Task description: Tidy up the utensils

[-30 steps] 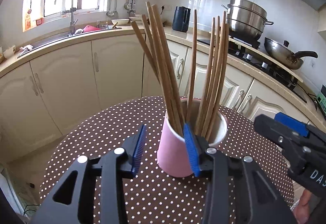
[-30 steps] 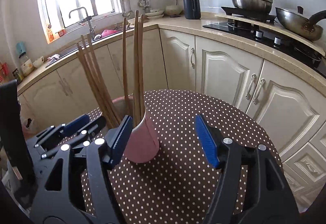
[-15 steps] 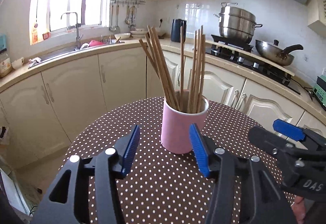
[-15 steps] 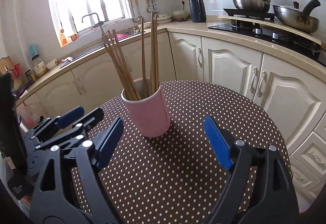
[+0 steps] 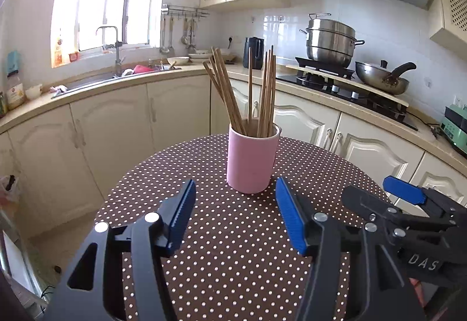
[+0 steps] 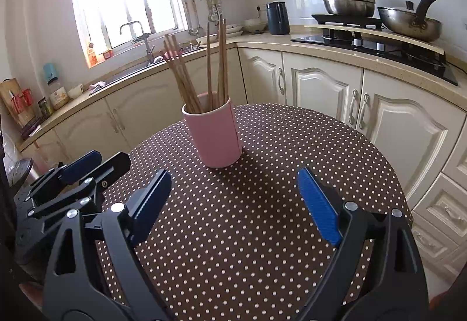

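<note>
Round table [image 5: 233, 262] draped in a brown cloth with small white dots; near its middle stands one pink cup [image 5: 251, 159], a smooth matte cylinder with a pale inner rim, upright on the cloth. Wooden chopsticks [image 5: 251, 93] — long, thin, plain brown sticks — stand in the cup in two loose bundles, one leaning left, the other nearly upright; about ten can be made out, the exact count unclear where they overlap. Left gripper [image 5: 235, 214]: black plastic frame with two ribbed blue pads [image 5: 289, 217], jaws spread wide, empty, touching nothing; the cup lies beyond the fingertips, between their lines and apart from both. Right gripper [image 6: 233, 198]: same build, two blue ribbed pads [image 6: 319, 205], jaws released and set still wider, holding nothing; the cup stands farther off, left of centre in its view. Each gripper appears at the edge of the other's view — two in all. Far background: cream panelled cabinets [image 6: 318, 90]; one stacked steel steamer pot [image 5: 329, 40]; one wok [image 5: 382, 77] on the stove; one dark kettle [image 6: 277, 17]; one tap [image 5: 112, 46] below the window.
</note>
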A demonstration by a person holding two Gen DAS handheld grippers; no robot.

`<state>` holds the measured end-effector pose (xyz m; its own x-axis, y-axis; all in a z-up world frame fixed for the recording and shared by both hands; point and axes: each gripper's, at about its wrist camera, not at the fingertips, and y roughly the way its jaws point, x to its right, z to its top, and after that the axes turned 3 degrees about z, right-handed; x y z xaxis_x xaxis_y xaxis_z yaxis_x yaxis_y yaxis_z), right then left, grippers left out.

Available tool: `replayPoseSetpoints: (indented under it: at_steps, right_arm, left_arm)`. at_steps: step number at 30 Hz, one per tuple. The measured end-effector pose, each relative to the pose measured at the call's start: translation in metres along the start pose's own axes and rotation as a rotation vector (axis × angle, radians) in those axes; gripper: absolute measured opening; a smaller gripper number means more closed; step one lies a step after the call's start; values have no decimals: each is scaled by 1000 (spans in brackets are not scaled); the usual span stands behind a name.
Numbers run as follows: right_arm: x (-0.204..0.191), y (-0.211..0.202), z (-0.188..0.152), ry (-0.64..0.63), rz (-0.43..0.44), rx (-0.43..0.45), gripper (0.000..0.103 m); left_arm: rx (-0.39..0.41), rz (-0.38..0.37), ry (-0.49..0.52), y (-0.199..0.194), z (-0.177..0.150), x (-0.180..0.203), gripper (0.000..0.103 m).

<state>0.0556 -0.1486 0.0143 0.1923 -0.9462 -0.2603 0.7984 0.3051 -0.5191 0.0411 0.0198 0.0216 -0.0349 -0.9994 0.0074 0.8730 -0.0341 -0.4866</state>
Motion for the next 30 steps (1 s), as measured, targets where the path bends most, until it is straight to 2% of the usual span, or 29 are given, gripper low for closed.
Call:
replayPoseSetpoints:
  at_steps: [14, 25, 30]
  right_arm:
    - [-6, -45, -6, -3, -3, 92, 89]
    - [-12, -73, 1, -20, 7, 168, 91]
    - [-12, -79, 3, -30, 6, 187, 92]
  left_arm:
    - [97, 29, 43, -52, 2, 9, 58]
    - [183, 47, 29, -80, 11, 8, 73]
    - [198, 64, 24, -87, 14, 8, 75]
